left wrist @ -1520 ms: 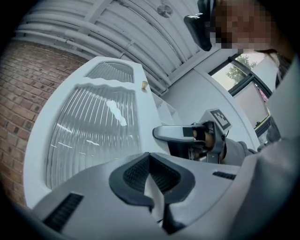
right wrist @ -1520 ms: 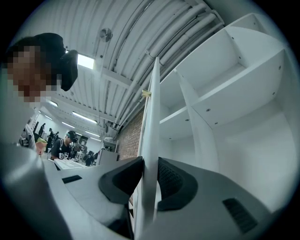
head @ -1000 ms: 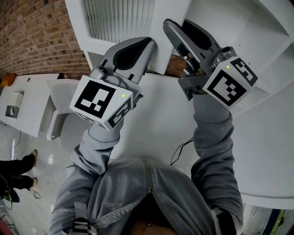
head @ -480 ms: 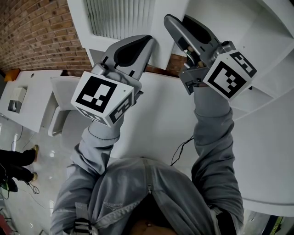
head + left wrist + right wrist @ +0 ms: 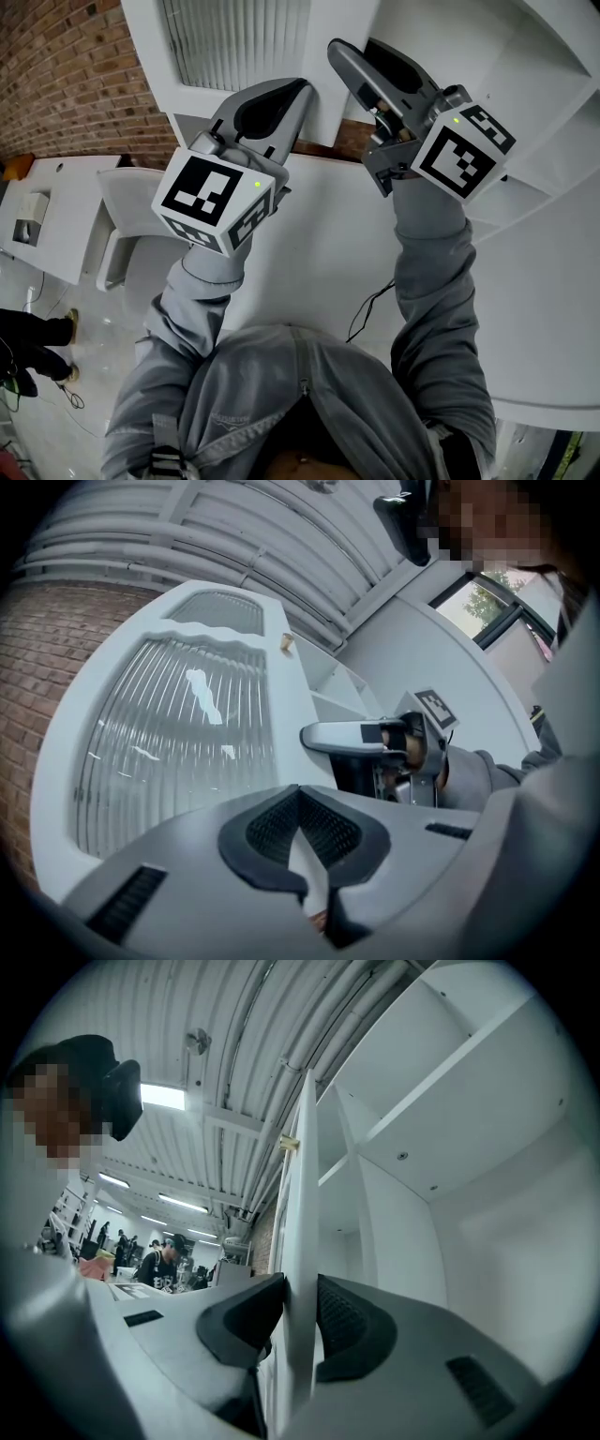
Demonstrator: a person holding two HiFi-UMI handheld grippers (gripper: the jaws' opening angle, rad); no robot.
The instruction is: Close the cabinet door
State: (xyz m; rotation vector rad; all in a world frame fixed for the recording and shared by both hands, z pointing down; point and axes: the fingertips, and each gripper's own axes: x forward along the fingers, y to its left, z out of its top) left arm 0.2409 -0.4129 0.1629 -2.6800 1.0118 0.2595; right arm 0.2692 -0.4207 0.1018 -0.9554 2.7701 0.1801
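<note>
Cabinet door [image 5: 300, 1176] edge-on, lower end hidden, inside right hand-held gripper [image 5: 300, 1290], jaws opening

The cabinet door [image 5: 286, 705] in front of you has a smooth white frame with a slight sheen. Its panel [image 5: 178, 742] is ribbed glass, glossy and streaked with bright reflections. Your left gripper [image 5: 298, 794] has a smooth, matt grey plastic shell, while its pads [image 5: 267, 832] are black and rubbery-looking, with a fine dimpled grid. The marker cube [image 5: 202, 202] on it is printed black on flat white, without glare. Your sleeves [image 5: 431, 281] are soft grey cloth, creased at the elbows. The cabinet shelves [image 5: 450, 1101] look smooth, satin white. The wall [image 5: 66, 84] is rough red brick, and the floor [image 5: 56, 309] is polished and reflective.
</note>
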